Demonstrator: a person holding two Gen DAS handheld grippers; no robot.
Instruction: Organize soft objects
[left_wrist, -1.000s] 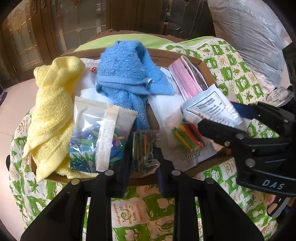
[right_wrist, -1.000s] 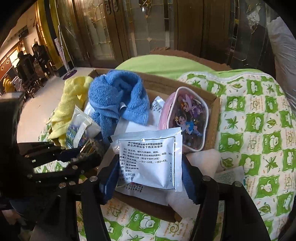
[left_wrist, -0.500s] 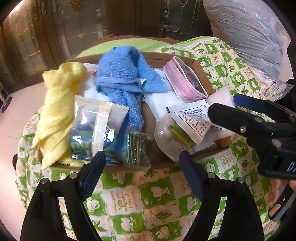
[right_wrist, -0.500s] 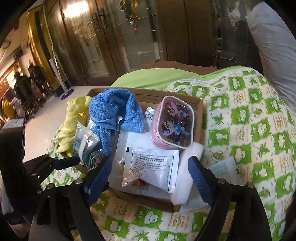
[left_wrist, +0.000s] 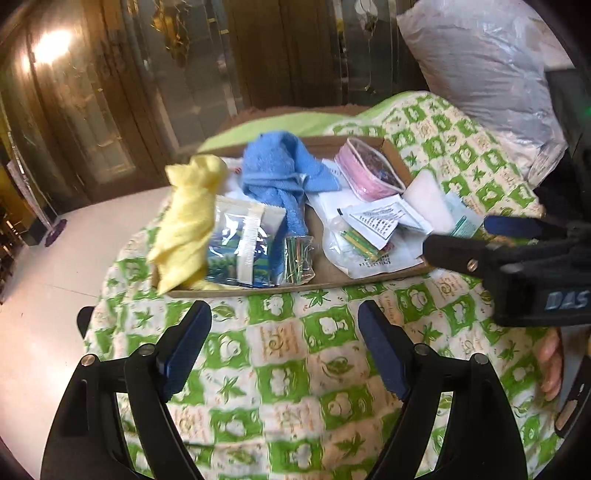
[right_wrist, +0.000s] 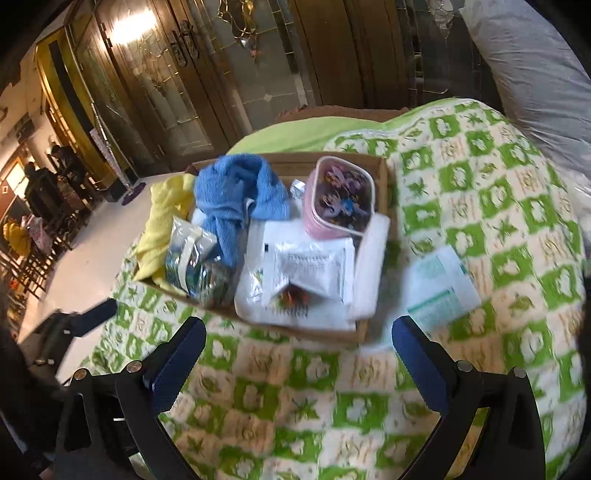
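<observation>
A shallow cardboard tray (left_wrist: 332, 278) (right_wrist: 384, 173) on a green-and-white quilt holds a yellow towel (left_wrist: 186, 218) (right_wrist: 162, 221), a blue towel (left_wrist: 277, 173) (right_wrist: 236, 188), a pink pouch (left_wrist: 369, 171) (right_wrist: 341, 197), a white printed sachet (left_wrist: 380, 218) (right_wrist: 314, 269), a foil snack packet (left_wrist: 242, 247) (right_wrist: 188, 258) and small clear bags. My left gripper (left_wrist: 284, 341) is open and empty, above the quilt in front of the tray. My right gripper (right_wrist: 297, 358) is open and empty, also short of the tray; it shows at the right of the left wrist view (left_wrist: 491, 240).
A loose green-and-white sachet (right_wrist: 441, 291) lies on the quilt (left_wrist: 295, 369) right of the tray. A grey plastic-wrapped pillow (left_wrist: 480, 74) sits at the back right. Wooden glass doors stand behind, and pale floor lies to the left.
Both grippers opened and pulled back from the tray. The left let go of the small bag of coloured bands; the right let go of the white sachet, which now lies in the tray.
</observation>
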